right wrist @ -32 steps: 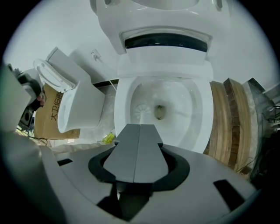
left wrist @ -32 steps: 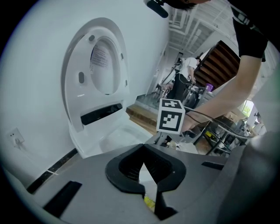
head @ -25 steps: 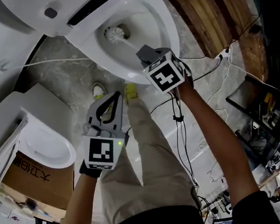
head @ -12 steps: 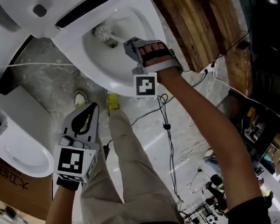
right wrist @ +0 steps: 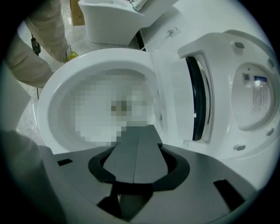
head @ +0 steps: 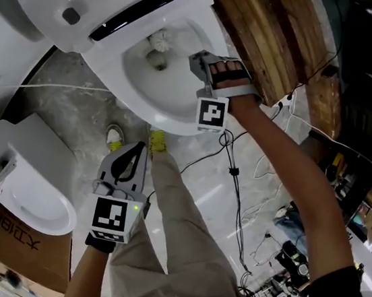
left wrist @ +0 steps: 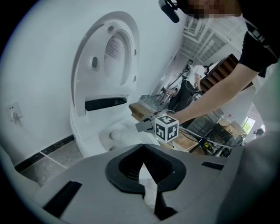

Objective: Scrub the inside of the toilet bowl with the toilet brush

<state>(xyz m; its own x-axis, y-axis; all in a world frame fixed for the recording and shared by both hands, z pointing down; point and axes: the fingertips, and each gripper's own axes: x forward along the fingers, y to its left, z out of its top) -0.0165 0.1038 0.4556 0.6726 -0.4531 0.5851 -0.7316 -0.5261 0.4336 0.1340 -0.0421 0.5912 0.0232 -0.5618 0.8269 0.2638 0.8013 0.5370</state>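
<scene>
since a moment ago the toilet brush has slid its head to the back wall of the bowl, just past the drain. right gripper, over the bowl's rim, looks clamped shut on the handle, which runs from its jaws toward that wall. left gripper, closed and empty, hangs well outside the bowl.

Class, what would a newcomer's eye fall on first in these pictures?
The open white toilet bowl fills the top of the head view. The right gripper reaches over its rim, shut on the toilet brush, whose head sits down near the drain. Lower left, the left gripper hangs shut and empty, away from the bowl.
</scene>
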